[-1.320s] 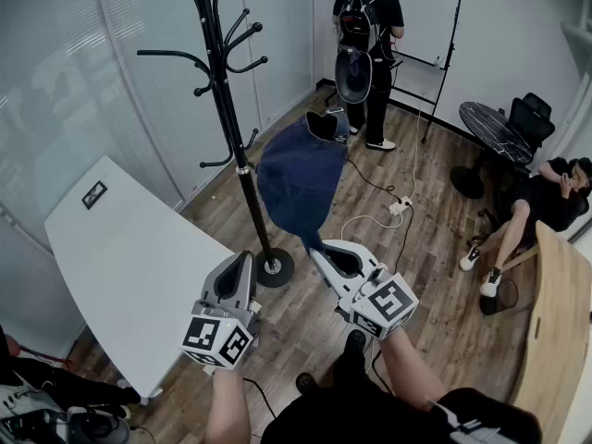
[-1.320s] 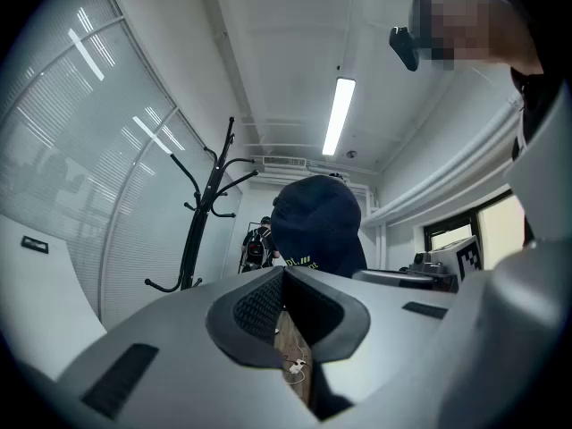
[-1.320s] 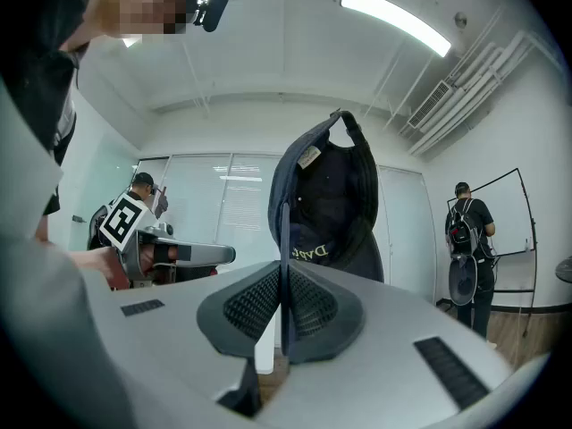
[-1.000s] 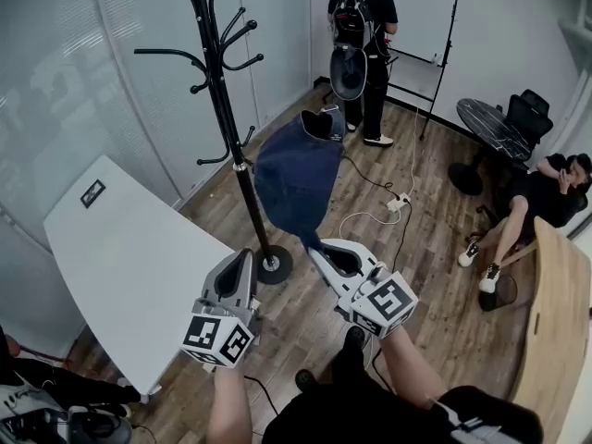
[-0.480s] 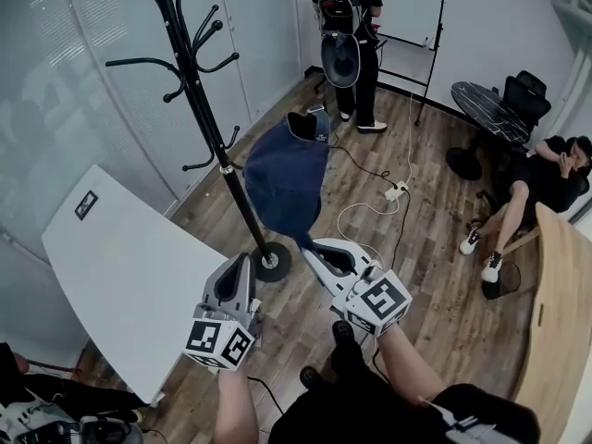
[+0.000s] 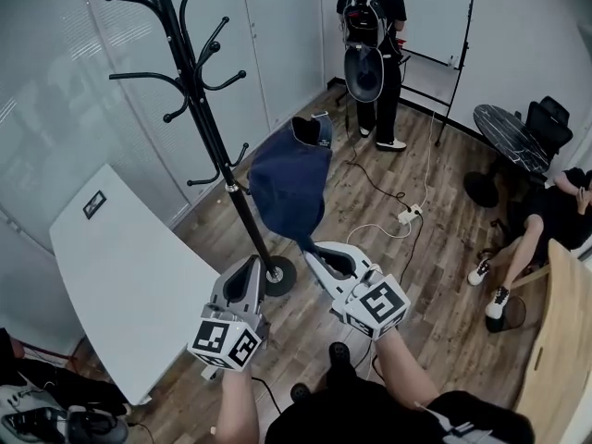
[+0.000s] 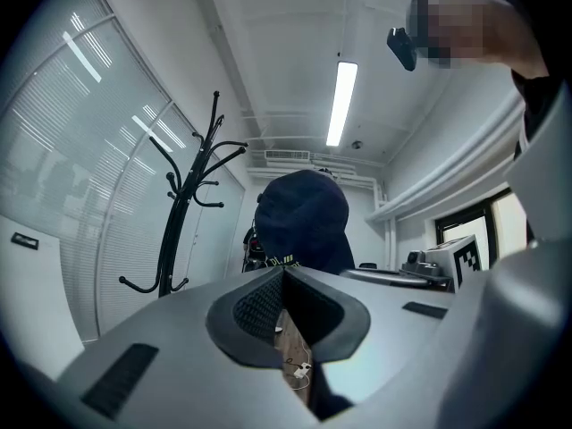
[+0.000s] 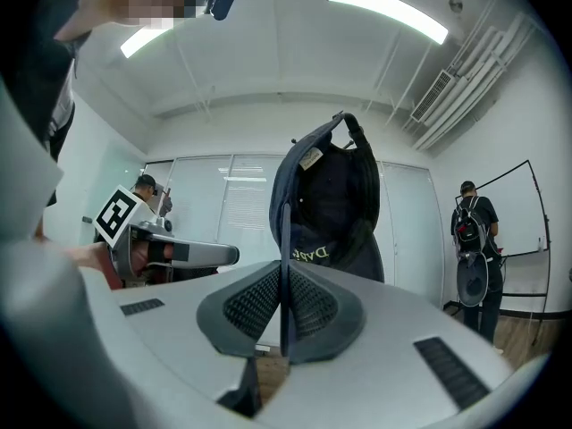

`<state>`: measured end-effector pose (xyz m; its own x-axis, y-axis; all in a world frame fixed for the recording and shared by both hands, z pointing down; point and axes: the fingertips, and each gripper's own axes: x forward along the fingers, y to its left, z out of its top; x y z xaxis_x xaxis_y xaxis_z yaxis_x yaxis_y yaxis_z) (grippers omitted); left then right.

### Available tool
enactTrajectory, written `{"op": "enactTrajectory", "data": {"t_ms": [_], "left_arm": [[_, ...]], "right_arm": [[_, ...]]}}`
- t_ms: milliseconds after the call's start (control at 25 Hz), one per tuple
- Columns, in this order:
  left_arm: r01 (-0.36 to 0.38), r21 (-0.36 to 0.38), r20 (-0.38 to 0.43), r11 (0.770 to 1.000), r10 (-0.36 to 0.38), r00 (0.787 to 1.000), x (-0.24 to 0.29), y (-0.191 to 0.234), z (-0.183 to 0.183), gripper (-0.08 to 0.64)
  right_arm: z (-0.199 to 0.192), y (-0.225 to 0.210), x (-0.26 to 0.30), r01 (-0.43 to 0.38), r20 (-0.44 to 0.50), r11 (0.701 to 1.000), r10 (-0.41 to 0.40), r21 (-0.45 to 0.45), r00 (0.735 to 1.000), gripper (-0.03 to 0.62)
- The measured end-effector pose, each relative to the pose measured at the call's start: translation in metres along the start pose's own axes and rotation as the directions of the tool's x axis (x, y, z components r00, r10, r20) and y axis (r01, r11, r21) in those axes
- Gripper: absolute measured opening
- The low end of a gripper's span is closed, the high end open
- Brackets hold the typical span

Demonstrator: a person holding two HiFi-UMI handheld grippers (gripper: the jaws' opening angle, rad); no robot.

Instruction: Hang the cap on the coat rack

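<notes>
A dark blue cap is held up by its brim in my right gripper, which is shut on it; in the right gripper view the cap rises above the closed jaws with its inside and strap showing. The black coat rack stands just left of the cap, its hooks at the upper left. My left gripper is low by the rack's base, shut and holding nothing. In the left gripper view the cap hangs ahead and the coat rack stands to its left.
A white table lies at the left beside the rack's round base. A person with a backpack stands at a whiteboard at the back. Cables and a power strip lie on the wood floor. Another person sits at the right.
The view has shifted, so the rack and the person at the back sit slightly further right and lower. The right gripper still holds the cap beside the pole; the left gripper stays low.
</notes>
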<state>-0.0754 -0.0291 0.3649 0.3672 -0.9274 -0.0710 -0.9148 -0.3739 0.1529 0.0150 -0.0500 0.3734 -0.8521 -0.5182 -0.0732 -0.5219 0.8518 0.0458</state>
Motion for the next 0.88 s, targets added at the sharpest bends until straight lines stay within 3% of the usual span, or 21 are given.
{"op": "enactTrajectory", "data": {"t_ms": [560,880], "left_arm": [[-0.109,0.014,-0.027,0.994,0.110,0.994,0.073,0.006,-0.017,0.014],[-0.177,-0.002,-0.059,0.984,0.177,0.982,0.076,0.034,-0.028,0.014]], "right_arm": [[-0.019,-0.068,0.029,-0.148,-0.026,0.989,0.148,0.008,0.989,0.043],[-0.038,-0.093,0.063,-0.153,-0.059,0.988,0.155,0.035,0.986,0.043]]}}
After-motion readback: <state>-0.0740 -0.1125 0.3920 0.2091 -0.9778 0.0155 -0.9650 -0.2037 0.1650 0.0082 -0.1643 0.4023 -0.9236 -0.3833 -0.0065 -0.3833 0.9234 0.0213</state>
